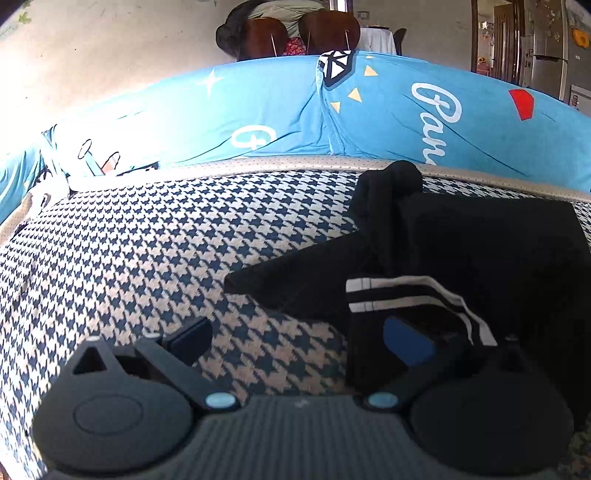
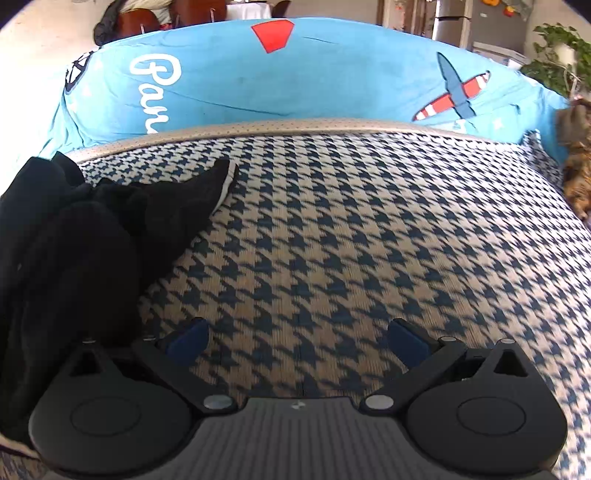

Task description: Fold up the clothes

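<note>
Left gripper [image 1: 299, 341] and right gripper [image 2: 297, 338] both gape wide, holding nothing; your black striped garment [image 1: 461, 251] lies bunched on the houndstooth cushion [image 2: 351, 240], folding barely started.

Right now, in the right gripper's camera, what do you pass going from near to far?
Right gripper → houndstooth cover → beige perforated edge strip → blue printed sheet → brown chairs far behind.

1. Bright daylight washes the blue sheet [image 1: 258, 107] white at its left end.
2. The black clothes [image 1: 480, 251] look so dark that their folds hardly show.
3. The checked cover [image 2: 351, 240] looks blurry.
4. Both views bend round at the corners.
</note>
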A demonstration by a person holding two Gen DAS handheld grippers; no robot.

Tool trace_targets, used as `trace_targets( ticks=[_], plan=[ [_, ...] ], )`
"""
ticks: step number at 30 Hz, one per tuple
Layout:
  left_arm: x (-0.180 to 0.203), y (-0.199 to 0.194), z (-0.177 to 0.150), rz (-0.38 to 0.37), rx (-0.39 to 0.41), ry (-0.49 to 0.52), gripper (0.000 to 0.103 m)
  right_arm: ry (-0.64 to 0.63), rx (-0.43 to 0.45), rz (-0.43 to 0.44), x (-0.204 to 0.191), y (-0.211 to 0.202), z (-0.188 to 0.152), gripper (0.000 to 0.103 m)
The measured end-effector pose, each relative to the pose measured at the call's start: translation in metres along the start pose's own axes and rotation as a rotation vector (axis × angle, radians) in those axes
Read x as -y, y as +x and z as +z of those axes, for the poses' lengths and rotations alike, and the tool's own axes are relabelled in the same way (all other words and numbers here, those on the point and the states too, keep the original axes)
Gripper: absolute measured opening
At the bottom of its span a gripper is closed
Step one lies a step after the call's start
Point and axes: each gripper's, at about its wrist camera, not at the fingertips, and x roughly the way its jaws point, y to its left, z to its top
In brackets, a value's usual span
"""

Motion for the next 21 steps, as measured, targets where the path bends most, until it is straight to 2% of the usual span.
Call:
trace_targets(
  ticks=[6, 13, 21],
  plan=[
    [-0.002, -0.027, -0.023, -0.031, -0.028, -0.014, 0.103, 0.010, -0.048, 0.037, -0.004, -0.015, -0.014, 0.103],
    [0.005, -0.046, -0.049, -0.074, -0.075, -0.040, 0.103, -0.064, -0.032, 0.061, -0.014, -0.036, -0.031, 0.103],
    [0.010, -0.063, -0.065, -0.096, -0.100, -0.058, 0.103, -0.046, -0.028, 0.133, -0.015, -0.054, -0.042, 0.103]
  ],
)
